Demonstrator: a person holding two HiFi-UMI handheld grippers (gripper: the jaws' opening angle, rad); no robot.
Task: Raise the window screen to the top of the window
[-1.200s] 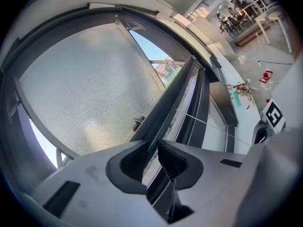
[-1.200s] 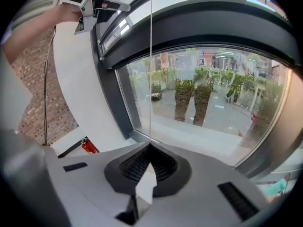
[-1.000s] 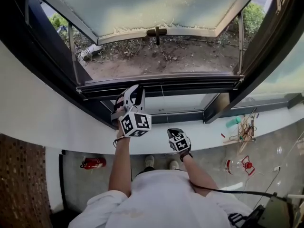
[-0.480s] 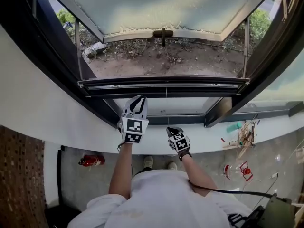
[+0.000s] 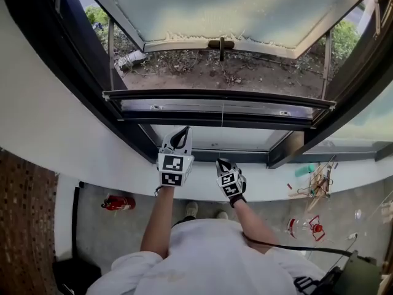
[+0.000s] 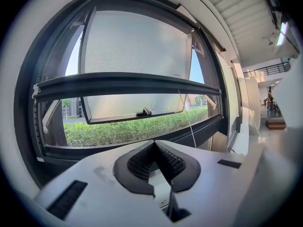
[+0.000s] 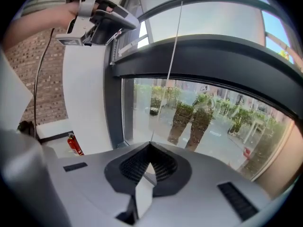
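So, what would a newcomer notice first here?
The dark screen bar across the head view's middle, with the open sash tilted outward beyond it. Next, the thin pull cord dropping from that bar into the right gripper's shut jaws; the left gripper is shut, empty.

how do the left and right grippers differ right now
The right gripper is shut on the thin cord that runs up to the screen bar. The left gripper is shut on nothing, and the cord passes beside it. In the head view the left gripper reaches farther forward than the right. Both have their jaws together.
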